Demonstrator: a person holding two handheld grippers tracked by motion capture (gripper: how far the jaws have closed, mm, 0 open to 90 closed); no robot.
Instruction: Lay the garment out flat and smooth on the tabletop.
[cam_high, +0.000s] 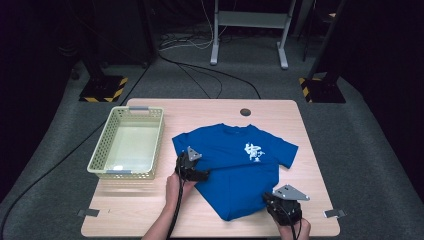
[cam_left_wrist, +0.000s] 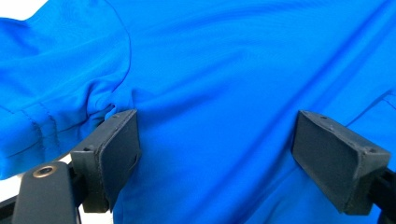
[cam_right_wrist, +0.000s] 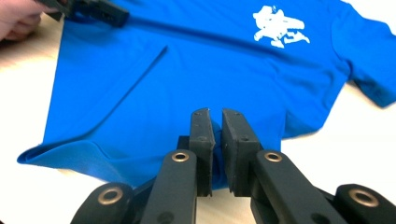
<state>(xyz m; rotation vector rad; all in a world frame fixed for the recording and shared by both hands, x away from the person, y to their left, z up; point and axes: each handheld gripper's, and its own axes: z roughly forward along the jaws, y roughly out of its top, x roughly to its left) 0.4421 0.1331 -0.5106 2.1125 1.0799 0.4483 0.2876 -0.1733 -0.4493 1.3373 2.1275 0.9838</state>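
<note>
1. Starting at the left edge of the table, a pale mesh basket is seen standing just beside the blue T-shirt, apart from it and with nothing visible inside.

2. Next along, the left gripper is found at the shirt's left side, near the armpit. In the left gripper view its jaws are spread wide, with blue cloth lying between and beneath them; the pads are not pressed together on anything, so nothing is judged to be gripped there.

3. The shirt is laid flat across the middle of the table, collar away from the person, white print up, with long soft creases running through it. It is judged light, limp and a little slippery: it will sag and fold wherever it is lifted, and nothing in it can break. A hem, a sleeve seam or a bunched fold is reckoned the best hold, since a single flat layer may slide out of the pads.

4. Further right, the right gripper is seen at the shirt's near bottom corner. In the right gripper view its jaws are drawn almost together, with a sliver of blue hem pinched between the pads.

5. At the far right, the right sleeve is left spread on the wood, untouched.
</note>
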